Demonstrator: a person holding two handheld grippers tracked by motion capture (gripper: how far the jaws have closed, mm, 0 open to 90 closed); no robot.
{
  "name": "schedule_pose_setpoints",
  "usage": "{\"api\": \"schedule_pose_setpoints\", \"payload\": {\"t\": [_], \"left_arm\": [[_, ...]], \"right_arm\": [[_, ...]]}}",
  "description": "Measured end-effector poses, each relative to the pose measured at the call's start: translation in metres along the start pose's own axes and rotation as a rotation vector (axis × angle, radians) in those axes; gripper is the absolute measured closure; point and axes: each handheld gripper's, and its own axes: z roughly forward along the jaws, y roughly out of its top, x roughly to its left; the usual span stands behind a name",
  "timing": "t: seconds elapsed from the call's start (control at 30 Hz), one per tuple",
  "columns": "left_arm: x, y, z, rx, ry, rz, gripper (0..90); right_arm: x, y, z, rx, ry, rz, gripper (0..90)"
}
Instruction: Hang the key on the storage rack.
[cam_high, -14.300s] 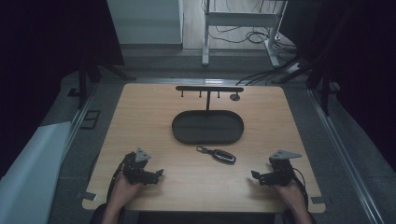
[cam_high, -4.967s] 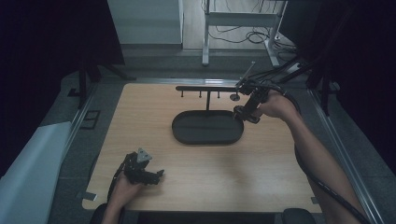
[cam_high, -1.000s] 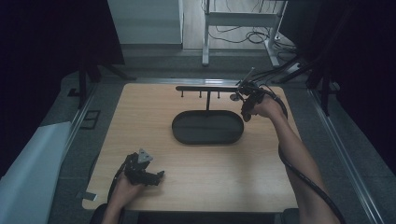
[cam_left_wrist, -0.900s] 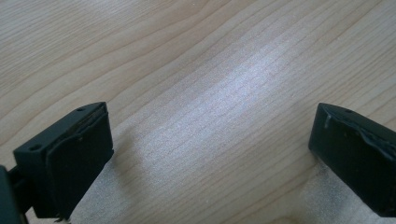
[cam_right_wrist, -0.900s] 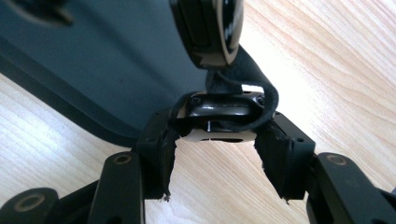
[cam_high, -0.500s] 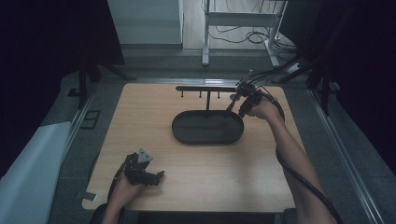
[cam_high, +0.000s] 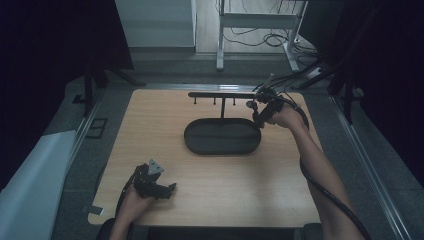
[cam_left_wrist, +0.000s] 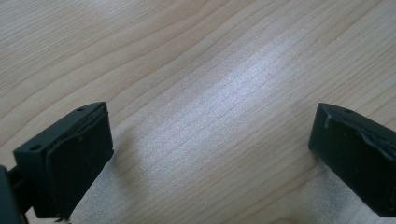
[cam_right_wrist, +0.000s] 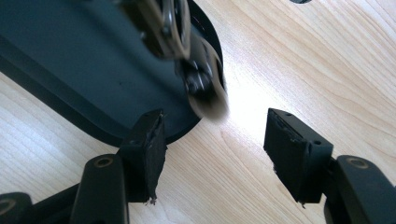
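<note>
The right hand-held gripper (cam_right_wrist: 212, 149) is gaping wide by the rack (cam_high: 222, 94); the car key (cam_right_wrist: 201, 70) is hanging blurred above the black tray (cam_right_wrist: 70, 60). The key could be slipping off if poorly hooked. The left hand-held gripper (cam_left_wrist: 212, 154) is resting wide on the surface (cam_high: 150, 115).

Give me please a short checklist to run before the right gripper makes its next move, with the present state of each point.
1. Right gripper open: ok. Its jaws stand apart with nothing between them.
2. Key free of the jaws: ok. It hangs just ahead of them, touching neither, though it is blurred.
3. Key hooked on the rack: cannot tell. The hook is out of the right gripper view and too small in the high view.
4. Tray near the key: ok. Its rounded end lies right behind the key.
5. Left gripper out of the way: ok. It is open over bare table, at the near edge.
</note>
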Motion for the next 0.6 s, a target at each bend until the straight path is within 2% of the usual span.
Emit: {"api": "schedule_pose_setpoints", "payload": {"t": [0.47,0.6], "left_arm": [[0.0016,0.0,-0.0015,-0.009,0.002,-0.009,0.0],[0.0013,0.0001,-0.0016,-0.01,0.002,-0.01,0.0]], "right_arm": [[0.0062,-0.0027,-0.0043,-0.005,-0.004,-0.029,36.0],[0.0076,-0.0043,-0.0073,-0.021,-0.002,-0.038,34.0]]}}
